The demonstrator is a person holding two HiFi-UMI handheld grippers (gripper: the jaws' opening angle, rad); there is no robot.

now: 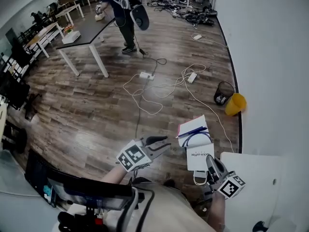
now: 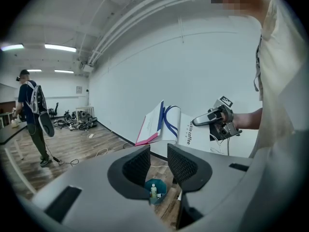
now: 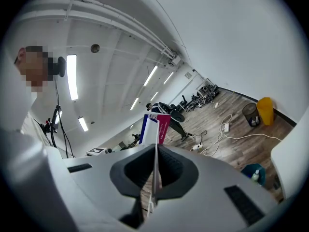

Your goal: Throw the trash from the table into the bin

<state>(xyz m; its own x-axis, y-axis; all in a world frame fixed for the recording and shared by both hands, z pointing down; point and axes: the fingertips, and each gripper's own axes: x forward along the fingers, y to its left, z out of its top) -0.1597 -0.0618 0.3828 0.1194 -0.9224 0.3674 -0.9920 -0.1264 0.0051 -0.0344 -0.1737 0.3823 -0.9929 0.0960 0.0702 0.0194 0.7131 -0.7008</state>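
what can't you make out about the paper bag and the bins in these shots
- paper bag: its contents; seen from outside in the head view, edge-on between the right gripper's shut jaws.
- teal bin: mostly hidden behind the left gripper's body in its own view.
- black mesh bin: contents too small in the head view.
- white table: cut off by the head view's corner.

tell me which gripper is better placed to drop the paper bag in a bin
Right. The right gripper has its fingers shut on the paper bag; the left gripper is open with nothing between its fingers.
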